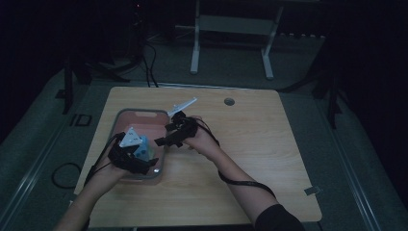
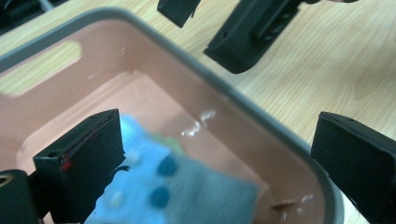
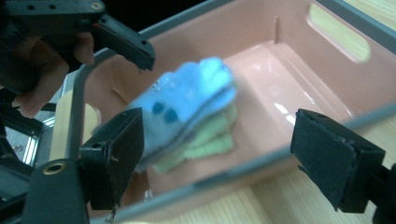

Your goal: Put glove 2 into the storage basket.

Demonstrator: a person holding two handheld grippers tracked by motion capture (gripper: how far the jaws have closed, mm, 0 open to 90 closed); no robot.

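- At the left of the high view, a pink tray with a grey rim sits on a wooden table, its long side running from about 6 o'clock to 12 o'clock.
- The left gripper hangs over the tray's near end, at roughly 6 o'clock of the tray. Its jaws stand apart. In the left gripper view nothing is pinched: the left jaw is just beside the cloth and the right jaw is out past the tray's rim.
- A folded blue sock with dark dots lies inside the tray on top of a green sock; the stack is near the tray's near end. In the left gripper view the blue sock fills the lower middle.
- The right gripper is at about 3 o'clock of the tray, just outside its right rim. Its jaws are also apart and hold nothing; in the right gripper view the tray's rim crosses between them, and the socks are beyond it.
- Judged from this, the step in hand is letting go of the socks in the tray and backing off.
- To do it well, lift each gripper straight up before moving sideways, so an open jaw does not snag the cloth or knock the rim.
- Keep both sets of jaws wide until they are above the rim.
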